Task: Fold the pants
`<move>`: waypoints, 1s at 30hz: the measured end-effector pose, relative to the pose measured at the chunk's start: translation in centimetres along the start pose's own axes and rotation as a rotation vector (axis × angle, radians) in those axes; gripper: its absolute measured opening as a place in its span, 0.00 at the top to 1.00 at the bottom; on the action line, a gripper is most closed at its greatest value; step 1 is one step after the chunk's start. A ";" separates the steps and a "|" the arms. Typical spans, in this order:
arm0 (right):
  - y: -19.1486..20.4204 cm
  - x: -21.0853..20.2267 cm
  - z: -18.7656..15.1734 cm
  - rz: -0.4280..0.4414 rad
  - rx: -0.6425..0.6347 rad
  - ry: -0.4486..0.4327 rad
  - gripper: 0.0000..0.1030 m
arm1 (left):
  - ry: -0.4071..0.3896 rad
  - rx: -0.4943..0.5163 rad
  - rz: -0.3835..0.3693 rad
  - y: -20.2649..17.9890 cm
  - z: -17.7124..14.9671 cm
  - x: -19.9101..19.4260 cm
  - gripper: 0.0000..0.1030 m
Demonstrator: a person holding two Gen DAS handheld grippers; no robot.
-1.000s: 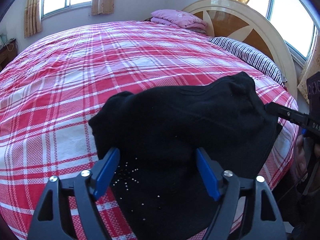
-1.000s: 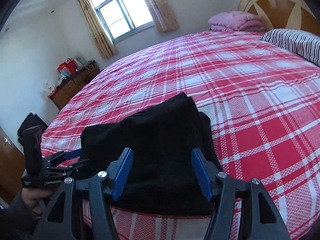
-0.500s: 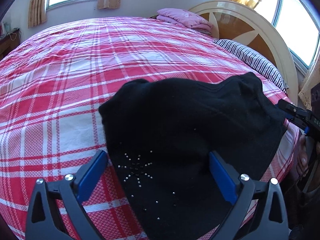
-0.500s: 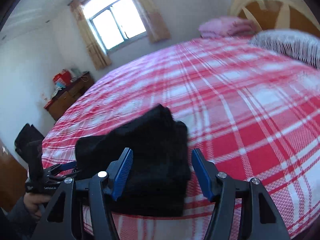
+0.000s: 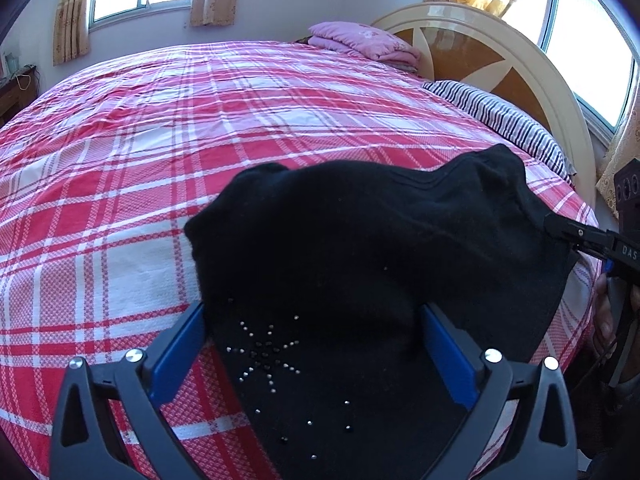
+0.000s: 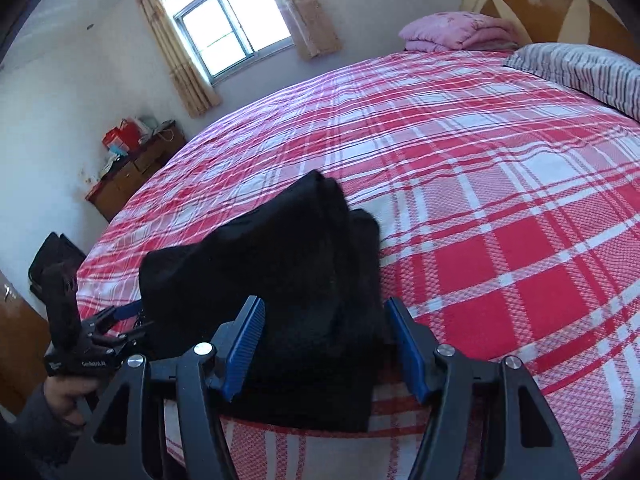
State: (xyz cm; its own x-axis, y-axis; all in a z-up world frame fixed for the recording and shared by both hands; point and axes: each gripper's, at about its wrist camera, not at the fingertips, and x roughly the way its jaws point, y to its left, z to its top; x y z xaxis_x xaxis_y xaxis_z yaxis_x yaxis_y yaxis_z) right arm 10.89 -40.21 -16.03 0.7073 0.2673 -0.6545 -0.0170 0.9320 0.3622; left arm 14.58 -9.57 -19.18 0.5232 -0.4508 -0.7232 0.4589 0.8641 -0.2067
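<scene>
Since a second ago the left gripper (image 5: 312, 344) has spread its blue-padded fingers (image 5: 178, 354) wider, from a narrow gap to a broad one, and the studded patch on the cloth between them has come into plain sight. The black, soft-knit pants (image 5: 360, 248) lie in a folded heap near the edge of the red-and-white checked bedspread (image 5: 168, 140), the nearer part flat on the bed and set with small silver studs in a star shape (a few more are scattered lower down). The left gripper's jaws stand well apart on either side of the fabric, and I cannot tell that they pinch any of it.

In the right wrist view the right gripper (image 6: 324, 344) also has its jaws apart, with the bulk of the pants (image 6: 280, 272) heaped between and beyond them; whether the pads actually press the cloth is hard to judge. Its tip shows in the left wrist view at the right side of the heap (image 5: 560, 232), touching the fabric's edge.

Farther off, a folded pink quilt (image 5: 360, 42) and a striped pillow (image 5: 500, 120) sit by the cream and brown wooden headboard (image 5: 480, 40).
</scene>
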 end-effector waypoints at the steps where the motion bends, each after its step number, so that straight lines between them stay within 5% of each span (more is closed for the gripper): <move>1: -0.1 0.0 0.0 0.006 0.006 0.002 0.38 | 0.002 0.001 -0.003 0.1 0.0 0.0 0.00; 10: -0.2 1.4 0.9 0.005 0.033 0.045 0.40 | 0.003 -0.003 -0.024 -0.1 0.7 0.7 0.00; 15: -1.1 0.5 0.6 0.070 0.054 0.082 0.55 | 0.001 -0.052 -0.092 0.8 0.3 -0.1 0.02; 22: -0.6 2.0 0.9 0.049 0.046 0.070 0.55 | -0.011 -0.066 -0.086 0.5 0.7 0.2 0.06; 26: -0.8 1.0 0.7 0.092 0.043 0.078 0.64 | -0.005 -0.075 -0.102 0.9 0.5 -0.5 0.26; 30: -0.9 0.7 0.5 0.116 0.051 0.075 0.66 | -0.007 -0.153 -0.183 2.6 -0.2 -1.2 0.35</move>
State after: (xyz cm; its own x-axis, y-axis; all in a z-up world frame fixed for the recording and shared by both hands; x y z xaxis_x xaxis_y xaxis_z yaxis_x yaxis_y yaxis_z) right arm 11.78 -40.97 -16.51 0.6475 0.3923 -0.6534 -0.0586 0.8804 0.4706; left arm 15.03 -6.74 -18.98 0.4460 -0.6044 -0.6602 0.4327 0.7912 -0.4321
